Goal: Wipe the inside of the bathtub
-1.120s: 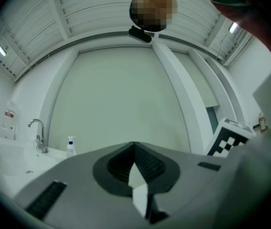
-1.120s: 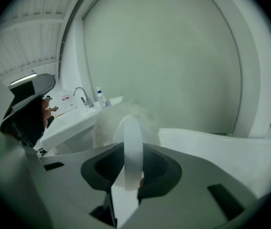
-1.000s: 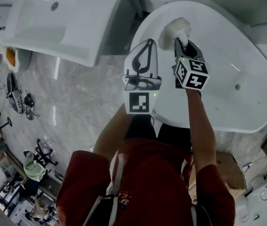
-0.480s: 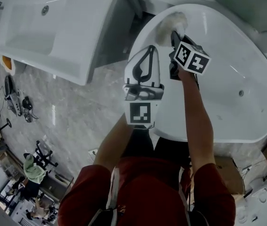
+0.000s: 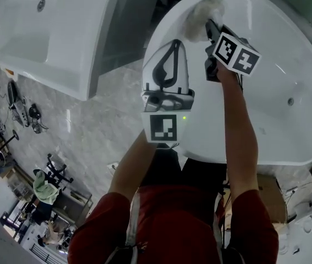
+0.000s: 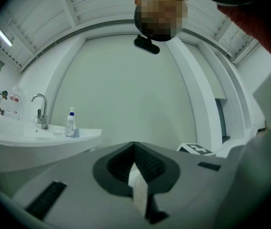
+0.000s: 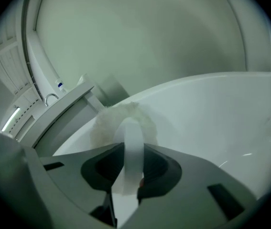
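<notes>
Seen from above, a white oval bathtub fills the upper right, its basin wide and bare. The right claw is clamped on the white handle of a fluffy white duster head, which is pressed against the tub's inner wall just below the rim at the narrow end. The handle runs in line with the claw, head leading. The left claw is closed on nothing, above the marble floor beside the rim. Its view shows a faucet and a blue-capped bottle, label unreadable.
</notes>
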Demonstrator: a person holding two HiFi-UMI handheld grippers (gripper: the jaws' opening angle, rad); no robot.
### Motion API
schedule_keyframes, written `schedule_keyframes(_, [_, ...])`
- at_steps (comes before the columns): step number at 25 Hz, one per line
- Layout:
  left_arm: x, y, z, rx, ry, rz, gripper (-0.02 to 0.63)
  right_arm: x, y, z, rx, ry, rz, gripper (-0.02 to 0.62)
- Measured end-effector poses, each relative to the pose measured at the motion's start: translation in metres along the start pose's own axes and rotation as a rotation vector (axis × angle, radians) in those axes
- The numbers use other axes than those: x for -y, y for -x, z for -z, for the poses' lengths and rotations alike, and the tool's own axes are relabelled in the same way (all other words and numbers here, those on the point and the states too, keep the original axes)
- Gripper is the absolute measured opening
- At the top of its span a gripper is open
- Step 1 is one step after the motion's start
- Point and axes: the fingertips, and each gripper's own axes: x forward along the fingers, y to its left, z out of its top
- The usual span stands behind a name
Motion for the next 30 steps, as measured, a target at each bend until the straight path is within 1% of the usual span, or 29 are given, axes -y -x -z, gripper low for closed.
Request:
schedule_keyframes(3, [0.007,-0.001,0.007,-0.001,0.003,-0.004,0.015,0.012,-0.004,0.007,-0.002,-0.018,-0.004,0.101])
schedule_keyframes(8, [0.013,-0.012,0.047,-0.034,-0.002,-0.001,0.014,0.043,-0.029,0.029,-0.025,-0.055,-0.006,0.101])
schedule_keyframes(14, [0.032,-0.030,0.084,-0.060,-0.016,0.004,0.014,0.081,-0.042,0.044,-0.034,-0.072,-0.002,0.101])
schedule_keyframes(20, [0.039,-0.037,0.130,-0.106,-0.007,0.017,0.014,0.117,-0.061,0.075,-0.054,-0.098,0.030,0.101])
schedule_keyframes(25, [0.066,-0.048,0.162,-0.122,-0.008,0.053,0.015,0.161,-0.070,0.096,-0.073,-0.106,0.064,0.101])
schedule_keyframes(30, [0.084,-0.056,0.188,-0.138,-0.024,0.090,0.014,0.191,-0.082,0.116,-0.090,-0.128,0.094,0.101])
